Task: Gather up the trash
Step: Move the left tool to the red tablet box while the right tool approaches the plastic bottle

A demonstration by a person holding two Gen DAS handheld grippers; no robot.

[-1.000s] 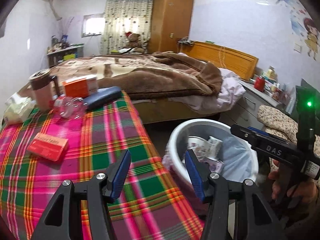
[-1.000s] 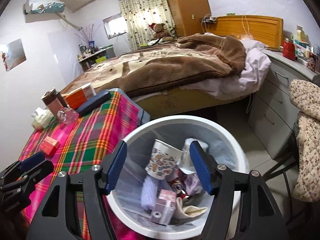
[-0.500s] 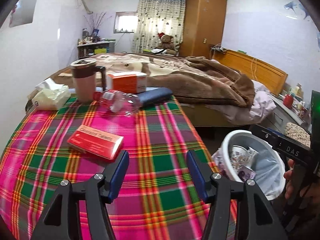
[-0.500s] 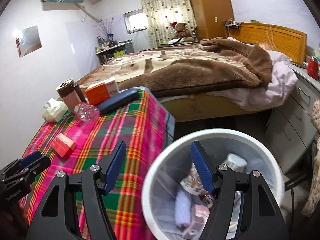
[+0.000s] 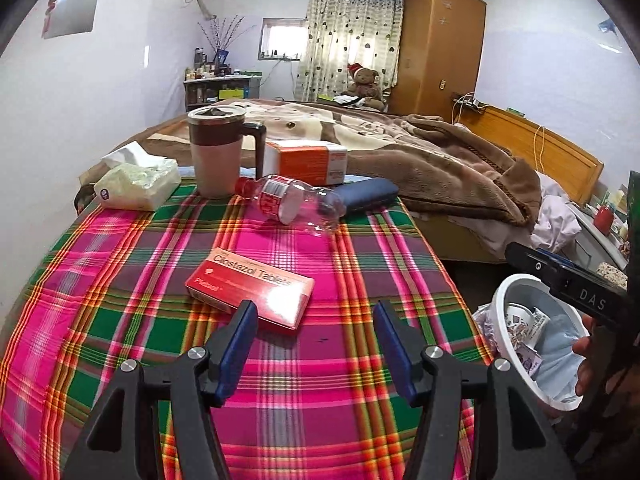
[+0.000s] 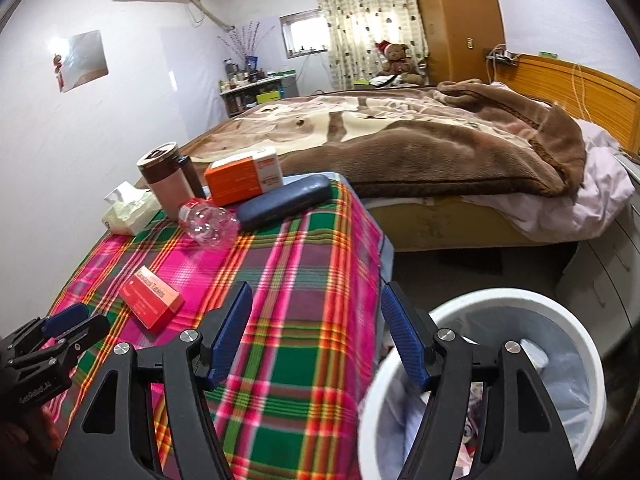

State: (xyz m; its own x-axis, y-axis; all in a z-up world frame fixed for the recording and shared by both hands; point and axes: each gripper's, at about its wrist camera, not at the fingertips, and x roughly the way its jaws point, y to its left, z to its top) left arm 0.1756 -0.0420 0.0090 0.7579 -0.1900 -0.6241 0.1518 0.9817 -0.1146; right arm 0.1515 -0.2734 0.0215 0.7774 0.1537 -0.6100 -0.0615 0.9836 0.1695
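Here the red tablet box [image 5: 250, 288] lies flat, long axis slanting left-to-right; both claws released, empty.

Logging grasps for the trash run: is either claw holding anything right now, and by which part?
Nothing is held. The left claw and the right claw both stand open and empty.

A bed [image 6: 460, 160] with a brown blanket [image 5: 440, 168] and wooden headboard [image 5: 552, 152] stood by pale walls; a tall wooden wardrobe [image 5: 438, 48] flanked the patterned curtain [image 5: 352, 36] and small bright window [image 5: 282, 38].
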